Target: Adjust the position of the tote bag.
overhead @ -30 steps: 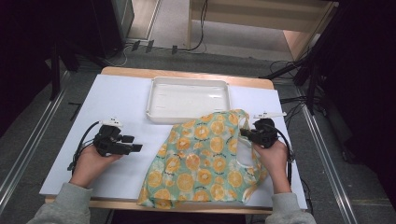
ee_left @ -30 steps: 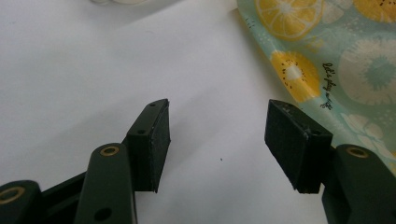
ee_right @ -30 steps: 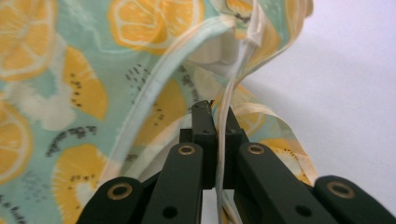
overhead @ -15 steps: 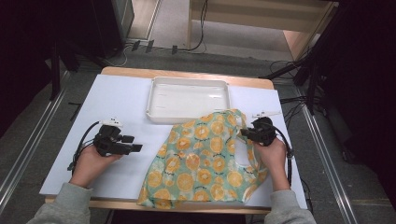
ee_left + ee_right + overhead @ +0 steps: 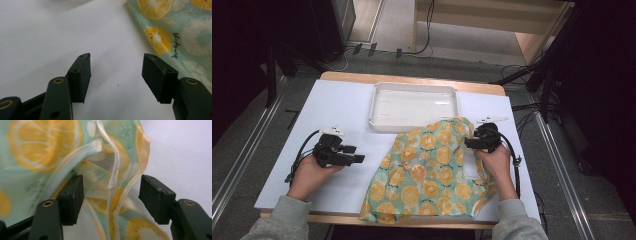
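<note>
A thin bag (image 5: pixel 432 170) printed with orange slices on pale teal lies crumpled on the white table (image 5: pixel 337 110), right of centre. My right gripper (image 5: pixel 469 142) is at the bag's right edge and points left. In the right gripper view it (image 5: pixel 111 195) is open, with the bag's (image 5: pixel 37 150) loose folded edge standing between the jaws. My left gripper (image 5: pixel 356 154) rests on the bare table a short way left of the bag. Its jaws (image 5: pixel 116 72) are open with nothing between them, and the bag's edge (image 5: pixel 180 32) lies just beyond the right one.
A white shallow tray (image 5: pixel 373 107) sits at the back centre of the table, and the bag's far corner lies against its front rim. The bag's near end hangs over the table's front edge. Cables trail from both grippers.
My right gripper has crept a little to the left, onto the bag's right edge. The left gripper and the tray have stayed where they were.
</note>
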Motion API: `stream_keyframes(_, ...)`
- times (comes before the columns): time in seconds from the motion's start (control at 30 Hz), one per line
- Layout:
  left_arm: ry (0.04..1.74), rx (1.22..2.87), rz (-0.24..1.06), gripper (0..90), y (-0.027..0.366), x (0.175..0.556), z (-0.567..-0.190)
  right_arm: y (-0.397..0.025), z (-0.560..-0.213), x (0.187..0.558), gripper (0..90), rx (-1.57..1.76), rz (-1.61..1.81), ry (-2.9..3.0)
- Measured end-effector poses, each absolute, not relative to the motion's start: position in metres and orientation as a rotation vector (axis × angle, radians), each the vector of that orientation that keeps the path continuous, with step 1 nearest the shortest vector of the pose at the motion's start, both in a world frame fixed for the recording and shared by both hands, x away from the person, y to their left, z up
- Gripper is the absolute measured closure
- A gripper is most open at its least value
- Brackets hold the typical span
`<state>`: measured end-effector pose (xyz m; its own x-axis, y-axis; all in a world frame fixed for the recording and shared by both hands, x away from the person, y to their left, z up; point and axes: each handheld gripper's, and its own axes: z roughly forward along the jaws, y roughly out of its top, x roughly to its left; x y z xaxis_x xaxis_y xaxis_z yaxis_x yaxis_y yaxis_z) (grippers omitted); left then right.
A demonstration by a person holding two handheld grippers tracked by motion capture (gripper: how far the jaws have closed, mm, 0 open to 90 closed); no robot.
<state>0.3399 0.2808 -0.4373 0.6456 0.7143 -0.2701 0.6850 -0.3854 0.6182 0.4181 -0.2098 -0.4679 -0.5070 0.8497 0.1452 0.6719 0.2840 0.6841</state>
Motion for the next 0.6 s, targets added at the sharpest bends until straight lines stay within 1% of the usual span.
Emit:
stream_keyframes(0.1,1.087,2.145,0.052,40.7,0.282,0.341,-0.438,-0.208,-0.476,0.422,38.8,1.406,1.022,2.338)
stream_keyframes(0.2,1.089,2.143,0.051,40.7,0.282,0.341,-0.437,-0.206,-0.476,0.42,41.4,1.35,0.983,2.345)
stream_keyframes(0.23,1.088,2.141,0.048,40.6,0.282,0.34,-0.437,-0.202,-0.477,0.417,48.8,1.307,0.933,2.324)
stream_keyframes(0.3,1.089,2.138,0.047,40.6,0.282,0.34,-0.437,-0.202,-0.476,0.417,56.2,1.312,0.928,2.313)
stream_keyframes(0.33,1.09,2.138,0.046,40.6,0.282,0.34,-0.437,-0.202,-0.477,0.416,62.7,1.332,0.929,2.298)
stream_keyframes(0.37,1.092,2.138,0.049,40.5,0.282,0.34,-0.437,-0.204,-0.476,0.416,72.1,1.351,0.936,2.283)
stream_keyframes(0.47,1.092,2.133,0.048,40.5,0.282,0.34,-0.437,-0.205,-0.476,0.414,82.7,1.374,0.93,2.279)
stream_keyframes(0.5,1.092,2.131,0.047,40.5,0.283,0.34,-0.437,-0.204,-0.475,0.414,87.5,1.357,0.923,2.289)
stream_keyframes(0.53,1.092,2.131,0.047,40.5,0.283,0.34,-0.437,-0.202,-0.474,0.413,90.0,1.342,0.907,2.306)
stream_keyframes(0.6,1.094,2.131,0.047,40.5,0.283,0.34,-0.437,-0.199,-0.473,0.412,90.0,1.327,0.868,2.309)
